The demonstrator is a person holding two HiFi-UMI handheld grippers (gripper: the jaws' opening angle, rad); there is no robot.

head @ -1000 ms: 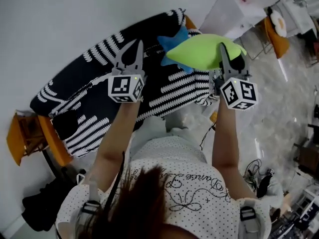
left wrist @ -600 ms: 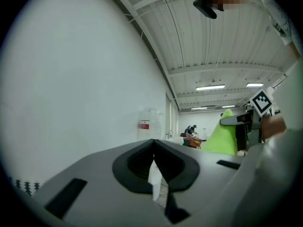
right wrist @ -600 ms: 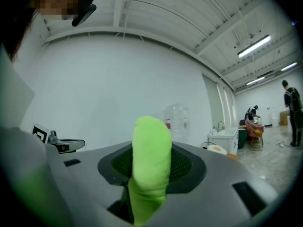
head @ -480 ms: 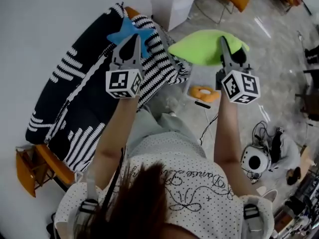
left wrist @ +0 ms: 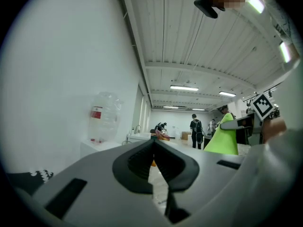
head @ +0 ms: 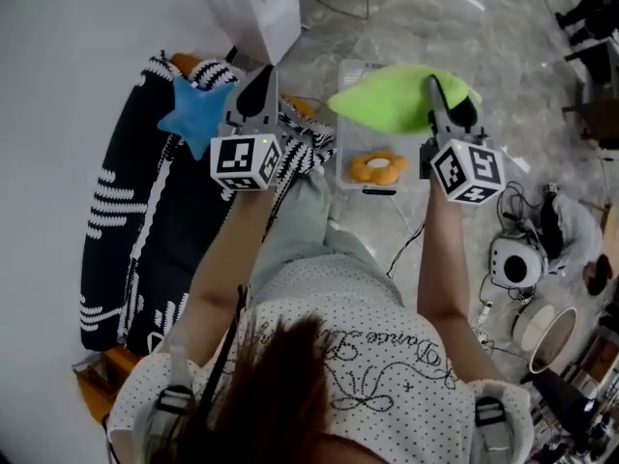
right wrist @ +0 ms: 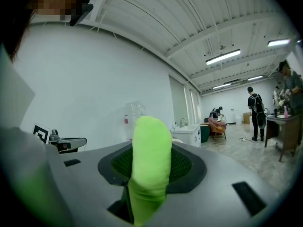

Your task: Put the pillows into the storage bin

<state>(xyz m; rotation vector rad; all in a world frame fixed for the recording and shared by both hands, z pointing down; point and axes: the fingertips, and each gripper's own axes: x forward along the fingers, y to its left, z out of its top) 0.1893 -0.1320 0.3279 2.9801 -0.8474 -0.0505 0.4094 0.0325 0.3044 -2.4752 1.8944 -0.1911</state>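
The bin below me is open at the top. An orange flower cushion lies at its near end. The green pillow clamped in my right gripper hangs over the far end and hides it from me. On the left the sofa, with a blue star cushion on it, crowds close to the bin. A white cabinet stands beyond the sofa. To the right I see bare floor, then cables and a white device nearer me.
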